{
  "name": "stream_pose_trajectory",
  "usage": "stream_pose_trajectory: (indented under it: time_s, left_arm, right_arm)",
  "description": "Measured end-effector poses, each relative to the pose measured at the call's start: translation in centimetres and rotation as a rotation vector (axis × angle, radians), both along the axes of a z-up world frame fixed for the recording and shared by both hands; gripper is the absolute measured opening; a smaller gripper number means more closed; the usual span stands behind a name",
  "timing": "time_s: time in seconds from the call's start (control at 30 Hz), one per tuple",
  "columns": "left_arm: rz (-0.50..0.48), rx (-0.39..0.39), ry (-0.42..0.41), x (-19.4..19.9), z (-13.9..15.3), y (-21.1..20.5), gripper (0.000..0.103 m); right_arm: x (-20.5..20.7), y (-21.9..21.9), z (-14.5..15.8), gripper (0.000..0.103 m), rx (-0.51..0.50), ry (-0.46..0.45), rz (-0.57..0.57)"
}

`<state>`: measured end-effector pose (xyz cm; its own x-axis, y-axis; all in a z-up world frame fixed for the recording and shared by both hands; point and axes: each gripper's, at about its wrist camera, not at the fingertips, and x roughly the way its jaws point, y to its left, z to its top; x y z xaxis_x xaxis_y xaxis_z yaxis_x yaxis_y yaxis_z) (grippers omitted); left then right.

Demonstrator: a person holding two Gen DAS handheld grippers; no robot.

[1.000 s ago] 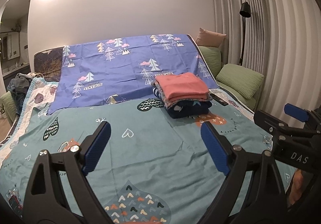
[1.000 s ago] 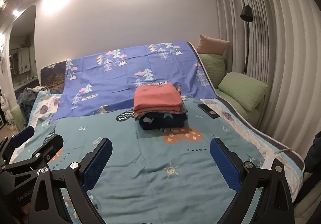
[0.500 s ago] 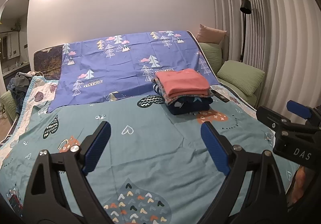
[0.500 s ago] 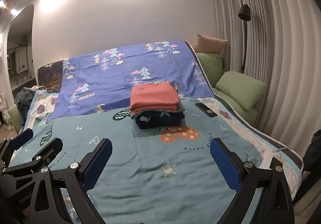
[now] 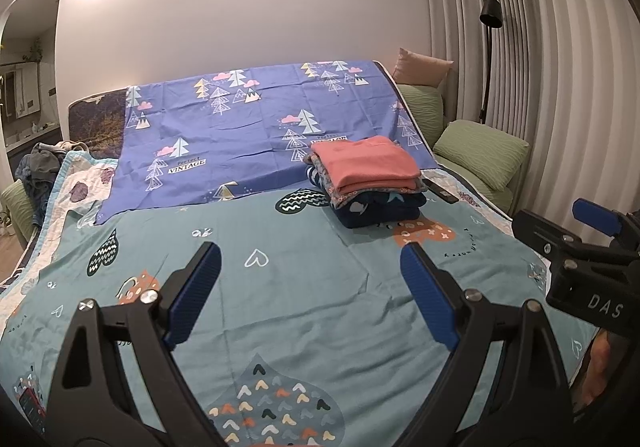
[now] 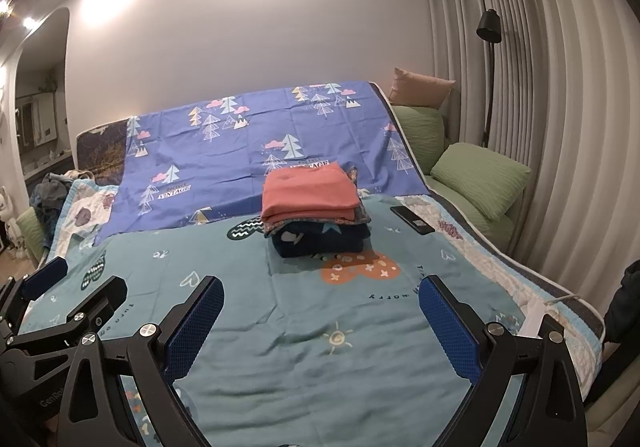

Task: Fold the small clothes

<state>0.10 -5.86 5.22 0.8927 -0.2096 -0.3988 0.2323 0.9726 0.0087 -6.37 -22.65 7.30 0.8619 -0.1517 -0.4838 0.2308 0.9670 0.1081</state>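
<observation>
A stack of folded small clothes [image 5: 370, 179], coral piece on top and navy at the bottom, sits on the teal bedspread [image 5: 288, 279] ahead of both grippers; it also shows in the right wrist view [image 6: 316, 215]. My left gripper [image 5: 310, 295] is open and empty, held over the near part of the bed. My right gripper [image 6: 320, 327] is open and empty beside it; it shows at the right edge of the left wrist view [image 5: 592, 247]. A heap of unfolded clothes [image 5: 38, 167] lies at the far left edge of the bed.
A blue tree-print sheet [image 5: 256, 127] drapes the headboard. A black phone [image 6: 412, 225] lies right of the stack. Green pillows [image 5: 480, 151], a floor lamp [image 5: 490, 47] and curtains stand on the right. A white cable or power strip [image 6: 536, 319] rests at the bed's right edge.
Both grippers have drifted slightly back and tilted; the stack sits a little lower in both views. Jaws stay open. Nothing on the bed has moved.
</observation>
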Motion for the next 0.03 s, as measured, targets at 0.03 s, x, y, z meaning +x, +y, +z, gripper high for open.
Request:
stream_pose_trajectory:
  time_s: [0.03]
  left_arm:
    - [0.000, 0.000, 0.000, 0.00, 0.00, 0.00, 0.091]
  right_arm:
    - [0.02, 0.00, -0.01, 0.100, -0.001, 0.000, 0.000]
